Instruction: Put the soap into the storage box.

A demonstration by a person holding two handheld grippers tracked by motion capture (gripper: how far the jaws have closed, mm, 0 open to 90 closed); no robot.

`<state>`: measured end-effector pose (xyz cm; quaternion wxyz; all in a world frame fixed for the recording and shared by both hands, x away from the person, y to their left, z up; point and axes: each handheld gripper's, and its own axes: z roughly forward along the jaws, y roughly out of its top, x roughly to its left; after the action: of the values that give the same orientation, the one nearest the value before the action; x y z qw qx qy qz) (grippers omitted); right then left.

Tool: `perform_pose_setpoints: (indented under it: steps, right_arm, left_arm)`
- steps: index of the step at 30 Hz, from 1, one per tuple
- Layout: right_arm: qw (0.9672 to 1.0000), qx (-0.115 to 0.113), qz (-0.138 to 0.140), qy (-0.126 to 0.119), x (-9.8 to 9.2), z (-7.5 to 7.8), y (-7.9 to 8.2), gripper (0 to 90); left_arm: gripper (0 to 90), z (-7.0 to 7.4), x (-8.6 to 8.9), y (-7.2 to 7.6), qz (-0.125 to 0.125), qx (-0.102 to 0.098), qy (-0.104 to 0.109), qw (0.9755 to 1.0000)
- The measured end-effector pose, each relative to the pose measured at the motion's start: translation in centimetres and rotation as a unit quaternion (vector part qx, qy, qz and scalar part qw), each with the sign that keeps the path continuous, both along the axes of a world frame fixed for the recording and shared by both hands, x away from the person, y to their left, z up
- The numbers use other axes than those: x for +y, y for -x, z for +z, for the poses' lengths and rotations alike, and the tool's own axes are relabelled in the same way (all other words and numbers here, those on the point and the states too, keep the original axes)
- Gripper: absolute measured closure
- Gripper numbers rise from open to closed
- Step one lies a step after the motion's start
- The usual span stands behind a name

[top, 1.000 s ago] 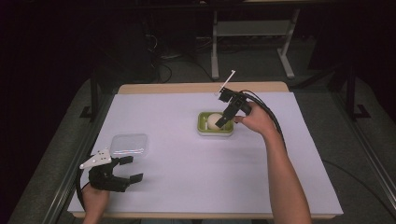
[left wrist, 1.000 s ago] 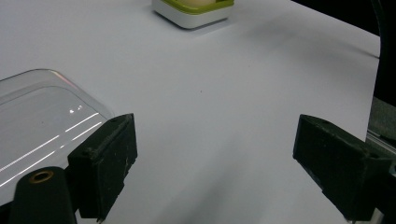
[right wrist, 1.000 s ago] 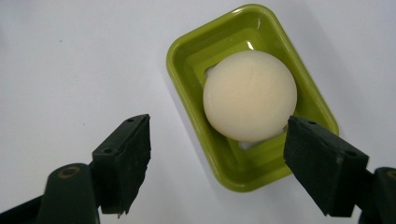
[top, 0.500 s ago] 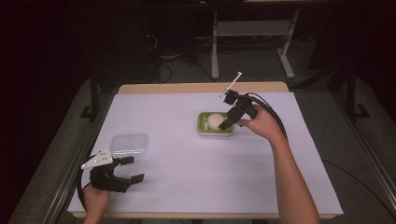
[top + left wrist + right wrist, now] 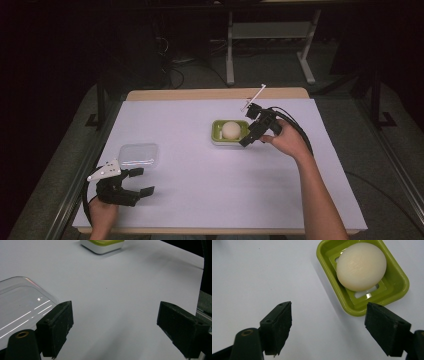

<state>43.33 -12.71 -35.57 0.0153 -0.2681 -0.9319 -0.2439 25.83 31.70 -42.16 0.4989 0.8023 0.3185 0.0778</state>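
A green soap dish (image 5: pixel 216 131) sits mid-table with a round cream soap (image 5: pixel 230 130) in it. In the right gripper view the soap (image 5: pixel 361 266) rests in the dish (image 5: pixel 398 289) just ahead of the jaws. My right gripper (image 5: pixel 246 141) hovers open beside the dish's right edge, nothing between its fingers. A clear plastic lid (image 5: pixel 138 154) lies at the near left. My left gripper (image 5: pixel 142 183) rests open near the front edge, just below the lid (image 5: pixel 20 310). The left gripper view also catches the dish (image 5: pixel 102 246) far off.
White paper (image 5: pixel 200 195) covers the table, with a wooden strip (image 5: pixel 200 94) along the far edge. A metal stand (image 5: pixel 270 40) and cables lie on the dark floor beyond. The person's forearms come in from the front.
My right gripper has drawn back from over the dish toward the right and lowered a little. The left gripper has stayed put.
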Motion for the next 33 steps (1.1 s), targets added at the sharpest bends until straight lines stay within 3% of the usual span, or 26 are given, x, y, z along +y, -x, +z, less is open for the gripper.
perform_pose_setpoints:
  steps: [17,33]
  right_arm:
    - [0.9998,0.001,-0.014,-0.017,-2.0,-0.9,2.0,18.8]
    - [0.9997,-0.003,-0.019,-0.018,-3.5,-1.8,3.9,19.1]
  left_arm:
    - [12.9,0.0,-0.1,-0.1,-0.003,-0.001,-0.002,1.0000]
    - [12.9,0.0,-0.3,0.0,-0.002,0.001,-0.002,1.0000]
